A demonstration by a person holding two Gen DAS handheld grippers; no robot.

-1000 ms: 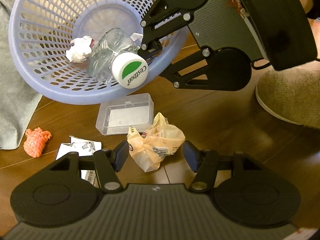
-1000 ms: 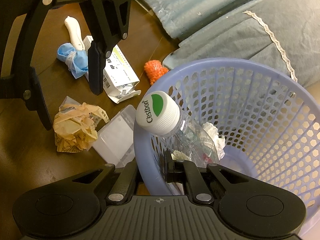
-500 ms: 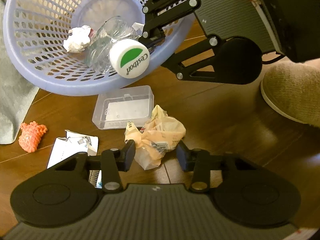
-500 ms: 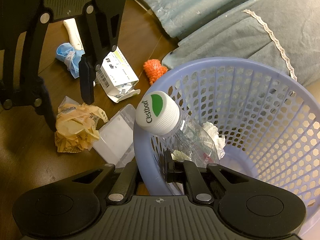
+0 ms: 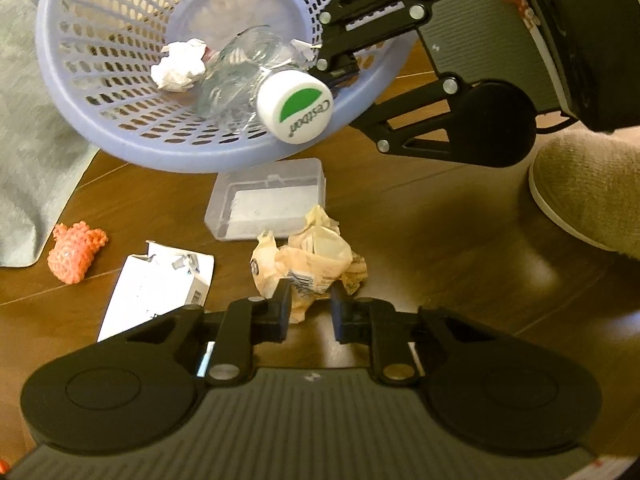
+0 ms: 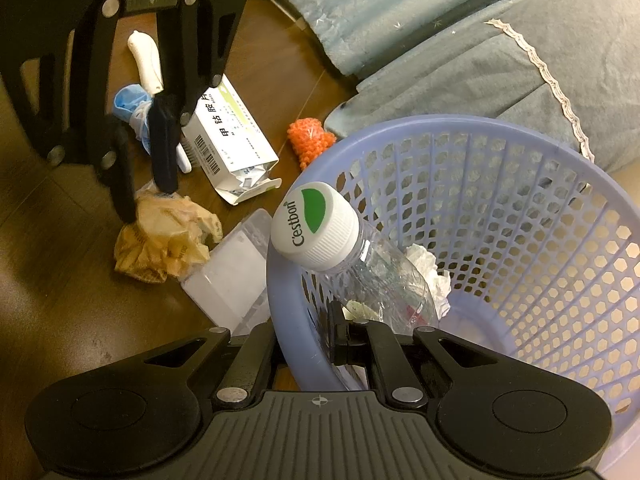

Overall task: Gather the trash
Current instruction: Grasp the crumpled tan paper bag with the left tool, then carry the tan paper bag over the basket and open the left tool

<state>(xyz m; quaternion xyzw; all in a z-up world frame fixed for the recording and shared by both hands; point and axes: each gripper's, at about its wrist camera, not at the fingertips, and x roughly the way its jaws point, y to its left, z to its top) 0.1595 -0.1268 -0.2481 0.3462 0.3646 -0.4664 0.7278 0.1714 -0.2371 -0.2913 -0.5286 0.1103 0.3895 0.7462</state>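
1. Left wrist view – the left claw [image 5: 307,302] has just been closing, and its pads now pinch the near edge of the crumpled yellow wrapper [image 5: 310,264], which lies on the wooden floor [image 5: 440,240] and looks not yet lifted. Just beyond it sits a clear plastic box [image 5: 268,200], with a torn white carton [image 5: 160,284] and an orange mesh scrap [image 5: 76,252] off to the left, all on the floor. The tilted lavender basket [image 5: 120,80] already holds a clear bottle [image 5: 248,80] with a white cap and a wad of white tissue [image 5: 180,66].

2. Right wrist view – the right claw [image 6: 316,344] is clamped tight on the basket's near rim, one finger inside and one outside, holding it tipped toward the litter. On the floor past the left claw also lie a blue mask [image 6: 130,104] and a white handle-like piece [image 6: 146,60].

3. Progress, as I judge it – roughly a start: two or three pieces are binned, the wrapper is in hand, and at least five more wait on the floor.
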